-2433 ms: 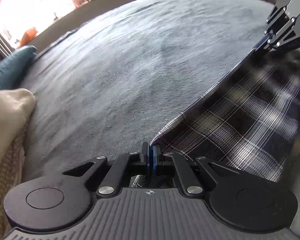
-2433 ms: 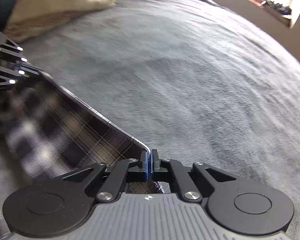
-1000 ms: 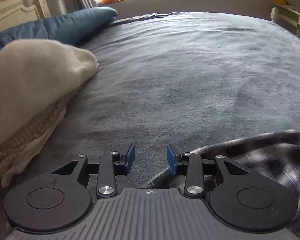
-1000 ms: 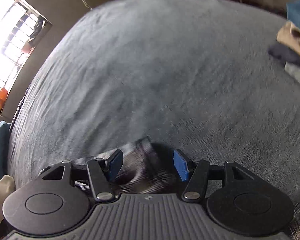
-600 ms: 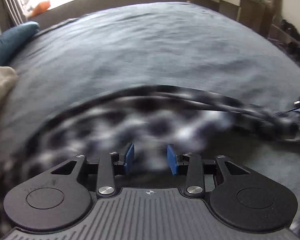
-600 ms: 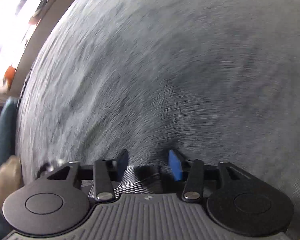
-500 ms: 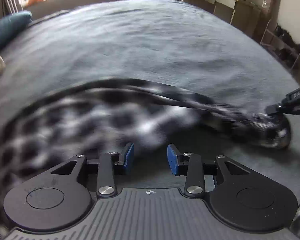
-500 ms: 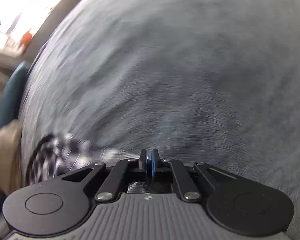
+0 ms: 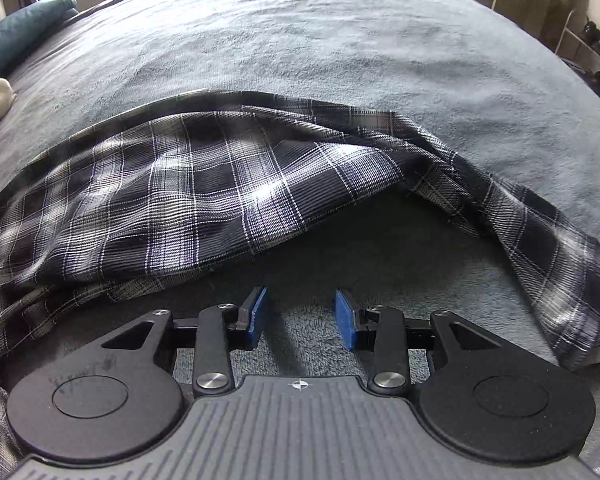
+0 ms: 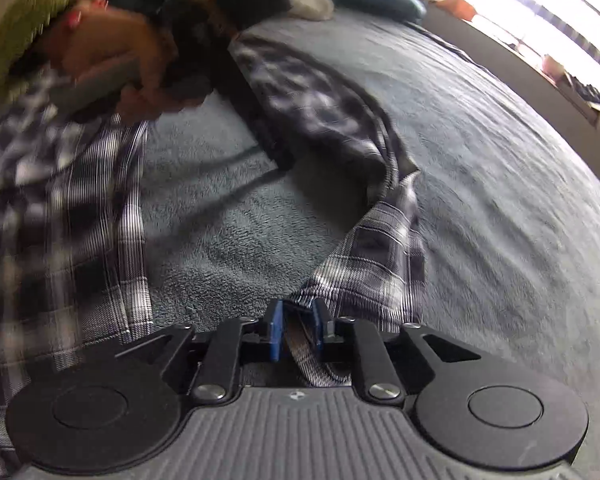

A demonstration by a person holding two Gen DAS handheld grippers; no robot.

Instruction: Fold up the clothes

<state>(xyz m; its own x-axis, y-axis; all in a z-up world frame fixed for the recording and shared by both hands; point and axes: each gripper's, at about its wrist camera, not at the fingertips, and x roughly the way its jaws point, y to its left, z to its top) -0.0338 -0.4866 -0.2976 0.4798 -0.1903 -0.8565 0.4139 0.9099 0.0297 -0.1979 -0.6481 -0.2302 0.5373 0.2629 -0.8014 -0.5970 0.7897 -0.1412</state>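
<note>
Left gripper (image 9: 300,316): jaws apart, nothing between pads, over bare blanket (image 9: 340,60) just short of shirt (image 9: 204,196).
Right gripper (image 10: 296,330): jaws have just been opening; strip of shirt (image 10: 372,248) between pads, left pad clear of cloth, so released or nearly.
Shirt: plaid, rumpled, unfolded, mid-bed, one end trailing toward right gripper.
Step, judged: regrasp and spread before first fold.
Next: each gripper takes a hem corner, pulls cloth flat.

My bed (image 9: 340,52) spreads grey and fleecy; a teal pillow (image 9: 16,36) lies near its far edge, and daylight glares through the window (image 10: 540,20) beyond
</note>
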